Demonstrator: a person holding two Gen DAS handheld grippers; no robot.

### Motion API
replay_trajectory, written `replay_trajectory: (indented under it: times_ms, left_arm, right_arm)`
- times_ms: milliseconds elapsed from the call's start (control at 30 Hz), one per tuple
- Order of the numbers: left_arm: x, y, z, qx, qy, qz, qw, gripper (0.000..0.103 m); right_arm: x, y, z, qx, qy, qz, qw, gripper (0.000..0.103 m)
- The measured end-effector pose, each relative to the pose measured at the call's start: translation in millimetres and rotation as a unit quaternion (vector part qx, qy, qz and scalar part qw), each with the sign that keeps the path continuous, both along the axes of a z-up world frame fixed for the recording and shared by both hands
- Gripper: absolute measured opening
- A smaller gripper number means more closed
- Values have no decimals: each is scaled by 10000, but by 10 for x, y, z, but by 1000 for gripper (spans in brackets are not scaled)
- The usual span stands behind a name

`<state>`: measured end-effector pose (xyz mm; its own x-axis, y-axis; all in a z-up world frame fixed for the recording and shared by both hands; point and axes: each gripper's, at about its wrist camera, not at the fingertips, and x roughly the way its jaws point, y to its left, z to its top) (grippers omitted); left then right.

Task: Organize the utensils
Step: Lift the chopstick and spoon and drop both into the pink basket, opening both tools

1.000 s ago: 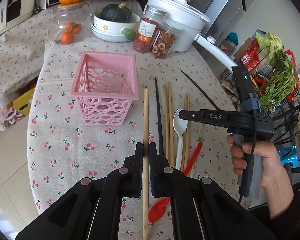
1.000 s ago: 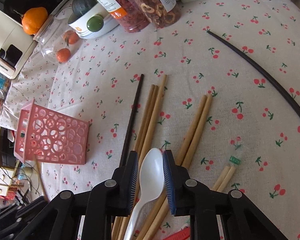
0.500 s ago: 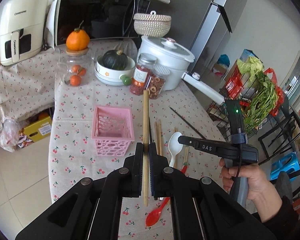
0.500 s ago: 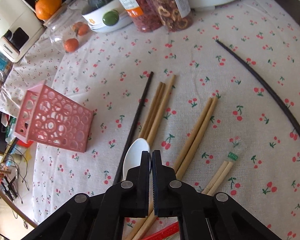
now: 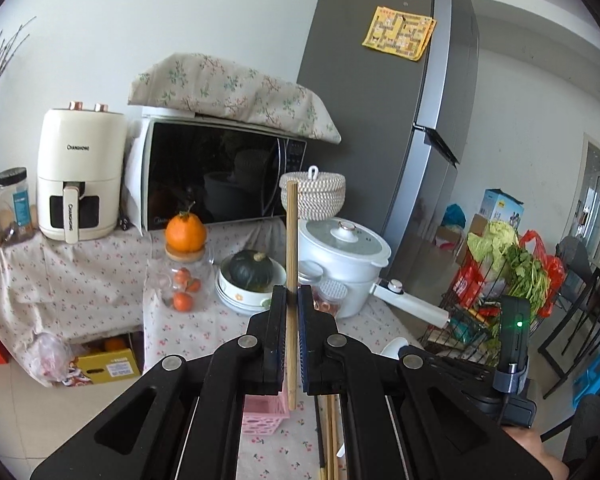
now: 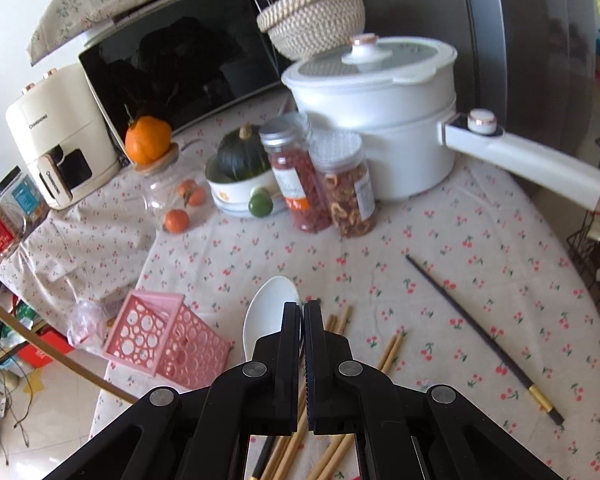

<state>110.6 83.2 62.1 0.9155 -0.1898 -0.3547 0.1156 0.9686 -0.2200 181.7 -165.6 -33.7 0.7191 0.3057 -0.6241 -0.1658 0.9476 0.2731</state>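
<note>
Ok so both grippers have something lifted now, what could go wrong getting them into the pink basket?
The left gripper pinches one wooden chopstick near its lower end, so the long free end could pivot or slip.

The right gripper holds the white spoon in a thin, edge-on grip; it may twist out.

The pink basket looks light and could tip if bumped.

- The left wrist view looks along its fingers (image 5: pixel 281 340), nearly level, toward the microwave (image 5: pixel 220 184) beyond the table's (image 5: pixel 188 332) far end.
- The right wrist view tilts down, nearer the table (image 6: pixel 480 280).
- Both share the microwave (image 6: pixel 172 64), white pot (image 5: pixel 340 256) and pink basket (image 6: pixel 168 340).
</note>
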Motion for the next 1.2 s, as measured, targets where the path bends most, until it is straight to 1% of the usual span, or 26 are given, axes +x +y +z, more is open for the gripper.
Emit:
replay_trajectory:
  times_ms: [67,167,233,400,467,567,700,933,967,1000,1033,1067,1100,1133,1167,1200]
  left_arm:
    - [66,21,-28,52,-100,101,9999,5]
    - [213,65,-153,57,-95,212,9997,5]
    - [321,85,-262,138,-74,331,9993,5]
    - [595,142,-516,247,212,453,9984,5]
    - [693,152,-620,317,396,445,9977,5]
    - [802,162,-747,415,602,373,9966,5]
    - [877,184,-827,513,725,331,9955,5]
    - [923,312,-916,330,1159,442,9917,8]
    - [919,333,-920,296,1212,455,9911,10]
    - [904,352,-922,265,1263,477,9905,18]
    - [888,371,-923,234,1308,510,9898,32]
    - [861,387,-916,197,1330,550,9894,39]
    - [828,406,-910,162,1332,588,9892,50]
    - [792,421,-899,139,1327,618,9891,56]
    - [759,431,-880,129,1337,636,9889,58]
    - [728,441,-869,125,1368,655,9884,62]
  right_arm:
    - [-39,49,88,13,-214,-43,9998,1]
    - [-68,139,187,5,-523,-105,9986,1]
    - [-84,193,245,24,-693,-140,9975,1]
    - [-59,342,365,-66,-1174,-247,9928,1]
    - [-23,394,400,-83,-1326,-289,9907,1]
    - [70,491,398,-67,-1408,-261,9897,1]
    - [193,690,283,-263,-1392,-113,9898,1]
    - [265,980,137,-651,-1415,216,9876,2]
    - [269,1011,127,-693,-1412,261,9872,2]
    - [273,1038,111,-720,-1390,312,9872,3]
    - [282,1056,94,-712,-1341,369,9877,4]
    - [291,1068,82,-679,-1274,420,9886,5]
    - [299,1072,73,-646,-1202,455,9896,6]
    - [297,1069,69,-610,-1156,466,9903,12]
    - [290,1046,79,-537,-1129,472,9910,17]
    - [278,1014,97,-441,-1110,477,9917,28]
